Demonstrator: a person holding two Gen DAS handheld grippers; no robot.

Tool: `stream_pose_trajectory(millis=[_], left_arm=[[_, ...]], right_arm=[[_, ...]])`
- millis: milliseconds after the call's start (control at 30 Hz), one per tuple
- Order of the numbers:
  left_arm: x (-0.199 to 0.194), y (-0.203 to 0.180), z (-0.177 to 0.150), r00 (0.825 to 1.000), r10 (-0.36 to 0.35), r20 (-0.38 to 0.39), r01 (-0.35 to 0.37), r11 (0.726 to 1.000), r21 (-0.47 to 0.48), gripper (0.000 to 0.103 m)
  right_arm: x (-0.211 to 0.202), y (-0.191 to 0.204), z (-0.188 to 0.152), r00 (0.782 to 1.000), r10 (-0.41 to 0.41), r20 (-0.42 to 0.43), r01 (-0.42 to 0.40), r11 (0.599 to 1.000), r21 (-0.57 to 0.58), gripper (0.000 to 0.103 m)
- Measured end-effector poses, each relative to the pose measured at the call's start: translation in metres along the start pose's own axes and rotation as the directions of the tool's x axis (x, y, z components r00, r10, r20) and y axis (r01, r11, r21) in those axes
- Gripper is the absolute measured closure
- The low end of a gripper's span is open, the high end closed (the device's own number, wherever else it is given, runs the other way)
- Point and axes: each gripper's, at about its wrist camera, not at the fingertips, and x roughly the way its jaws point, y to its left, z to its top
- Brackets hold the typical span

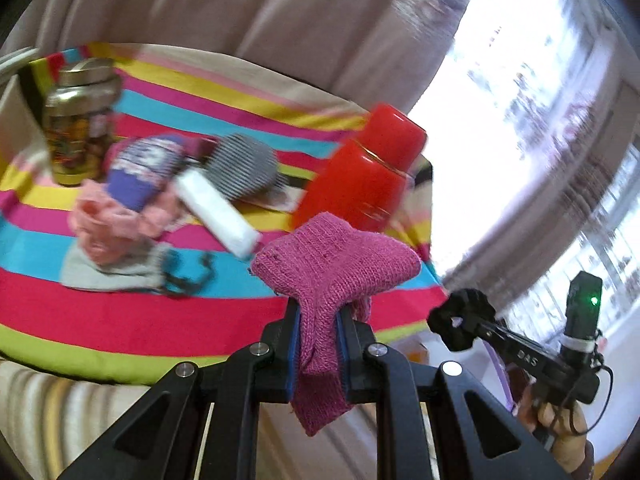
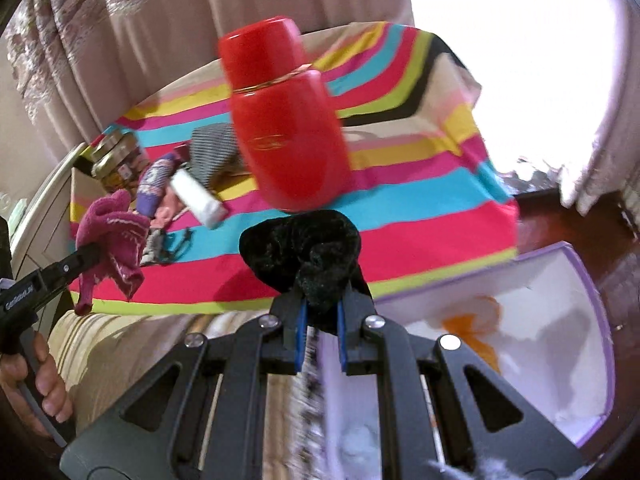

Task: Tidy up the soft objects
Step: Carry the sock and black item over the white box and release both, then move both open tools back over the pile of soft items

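Note:
My left gripper (image 1: 322,312) is shut on a pink knitted sock (image 1: 336,260), which bunches above the blue pads and hangs down below them. In the right wrist view that sock (image 2: 112,232) dangles from the left gripper (image 2: 90,256) at the left edge. A black velvet scrunchie (image 2: 304,248) is pinched in my right gripper (image 2: 322,300), also seen as the scrunchie (image 1: 460,320) low on the right. More soft things lie on the striped cloth (image 1: 120,320): a purple patterned sock (image 1: 148,168), a grey striped sock (image 1: 244,168), a pink knit piece (image 1: 116,224), a grey cloth (image 1: 108,272).
A red flask (image 2: 284,128) stands near the cloth's front edge, right behind both grippers. A lidded jar (image 1: 76,120) stands at the back left, and a white roll (image 1: 216,212) lies beside the socks. An open white box with a purple rim (image 2: 592,280) sits lower right. Curtains hang behind.

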Motion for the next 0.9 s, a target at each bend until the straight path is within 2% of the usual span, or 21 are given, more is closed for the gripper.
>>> stream_pose_trajectory(millis=[267, 500, 567, 600, 633, 667, 700, 733, 767, 800, 900], left_arm=[[0.024, -0.063, -0.021, 0.989, -0.105, -0.105, 0.114, 0.989, 0.091, 0.086], [0.043, -0.112, -0.037, 0.963, -0.187, -0.194, 0.216, 0.966, 0.142, 0.086], [0.048, -0.121, -0.039, 0.956, -0.199, -0.216, 0.234, 0.960, 0.154, 0.084], [0.052, -0.127, -0.042, 0.950, -0.205, -0.235, 0.246, 0.956, 0.161, 0.079], [0.055, -0.130, -0.042, 0.947, -0.208, -0.247, 0.252, 0.954, 0.164, 0.068], [0.058, -0.133, -0.043, 0.943, -0.207, -0.261, 0.256, 0.952, 0.168, 0.060], [0.060, -0.135, -0.044, 0.943, -0.202, -0.265, 0.253, 0.952, 0.173, 0.047], [0.059, -0.136, -0.045, 0.944, -0.201, -0.261, 0.251, 0.952, 0.178, 0.043], [0.057, -0.137, -0.046, 0.945, -0.202, -0.257, 0.252, 0.951, 0.180, 0.043], [0.056, -0.137, -0.045, 0.946, -0.201, -0.255, 0.251, 0.951, 0.183, 0.043], [0.053, -0.132, -0.042, 0.951, -0.191, -0.244, 0.238, 0.954, 0.181, 0.043]], right_arm=[[-0.021, -0.049, -0.011, 0.996, -0.087, 0.007, 0.086, 0.993, 0.078, 0.088], [-0.041, -0.078, -0.018, 0.987, -0.161, 0.024, 0.157, 0.980, 0.125, 0.087], [-0.043, -0.082, -0.019, 0.985, -0.171, 0.022, 0.166, 0.977, 0.133, 0.086], [-0.043, -0.082, -0.020, 0.985, -0.173, 0.022, 0.169, 0.976, 0.137, 0.084], [-0.044, -0.083, -0.020, 0.984, -0.177, 0.022, 0.173, 0.975, 0.139, 0.082], [-0.044, -0.083, -0.020, 0.983, -0.180, 0.022, 0.175, 0.975, 0.139, 0.074], [-0.044, -0.084, -0.020, 0.982, -0.185, 0.022, 0.181, 0.974, 0.140, 0.060], [-0.045, -0.083, -0.020, 0.982, -0.189, 0.026, 0.184, 0.973, 0.140, 0.052], [-0.047, -0.083, -0.020, 0.981, -0.194, 0.034, 0.187, 0.973, 0.138, 0.039], [-0.048, -0.081, -0.020, 0.979, -0.200, 0.042, 0.193, 0.972, 0.133, 0.035], [-0.048, -0.079, -0.020, 0.979, -0.201, 0.043, 0.195, 0.973, 0.124, 0.035]])
